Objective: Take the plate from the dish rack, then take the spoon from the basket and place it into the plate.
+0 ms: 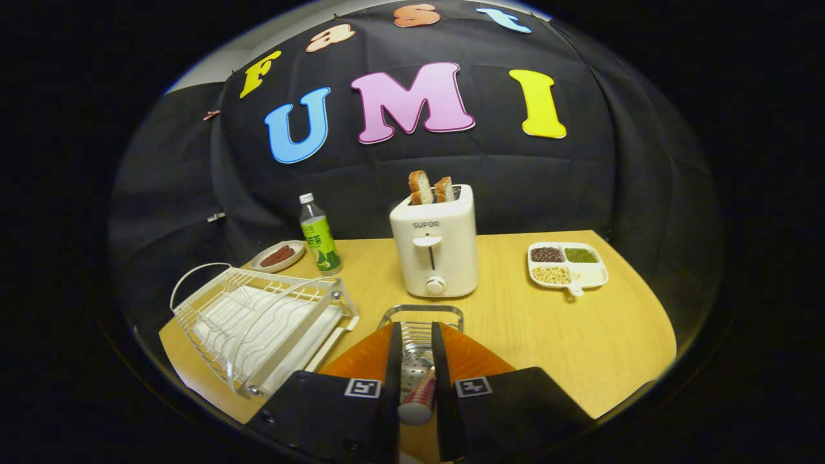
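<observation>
Spoon (pixel 417 394): red-and-white handle pinched between the gripper (pixel 416 361) fingers, its perforated bowl over the wire basket (pixel 420 314) just ahead. Dish rack (pixel 261 322) left of the fingers. Toaster (pixel 435 241) beyond the basket.

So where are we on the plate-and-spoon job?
Done: the orange plate lies on the table, out of the dish rack. In hand: the gripper is shut on the spoon, over the plate, just short of the basket. Left: release the spoon onto the plate.
</observation>
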